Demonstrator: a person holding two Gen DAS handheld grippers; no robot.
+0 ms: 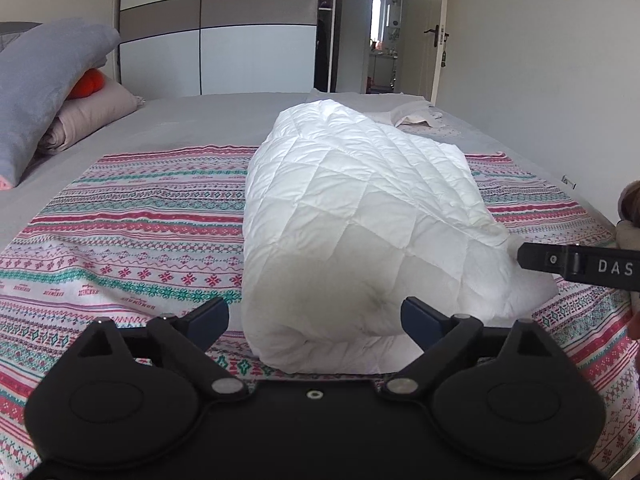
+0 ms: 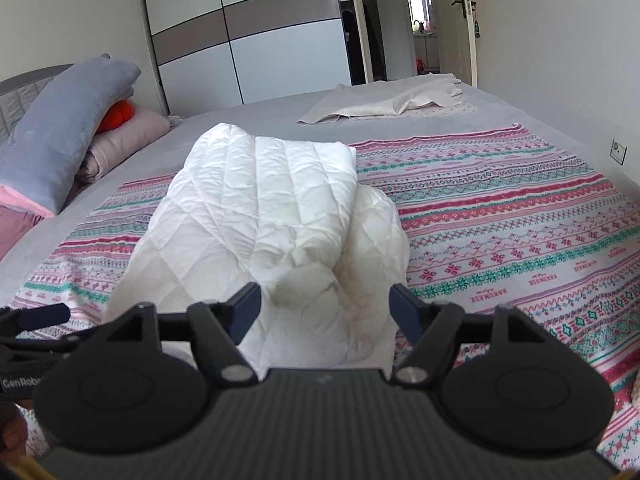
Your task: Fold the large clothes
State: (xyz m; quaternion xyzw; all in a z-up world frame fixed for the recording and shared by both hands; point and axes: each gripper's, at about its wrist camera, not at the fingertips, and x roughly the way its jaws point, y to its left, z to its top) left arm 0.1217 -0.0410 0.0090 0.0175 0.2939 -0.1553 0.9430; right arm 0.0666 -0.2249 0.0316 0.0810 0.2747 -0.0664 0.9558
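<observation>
A white quilted garment (image 1: 360, 208) lies folded into a thick bundle on a striped patterned sheet (image 1: 140, 220) spread over the bed. My left gripper (image 1: 316, 312) stands open at the bundle's near end, with its jaws on either side of the end and not pressing it. My right gripper (image 2: 325, 300) is also open, and the near right end of the same bundle (image 2: 272, 208) sits between its jaws, untouched. One finger (image 1: 540, 260) of the right gripper shows at the bundle's right flank in the left wrist view. The left tool (image 2: 40, 316) appears at the left edge of the right wrist view.
Grey and beige pillows (image 1: 52, 80) with an orange item (image 1: 90, 82) are stacked at the left headboard. A beige cloth (image 2: 400, 100) lies flat at the bed's far side. Behind stand a sliding wardrobe (image 1: 220, 40) and an open door (image 1: 424, 32).
</observation>
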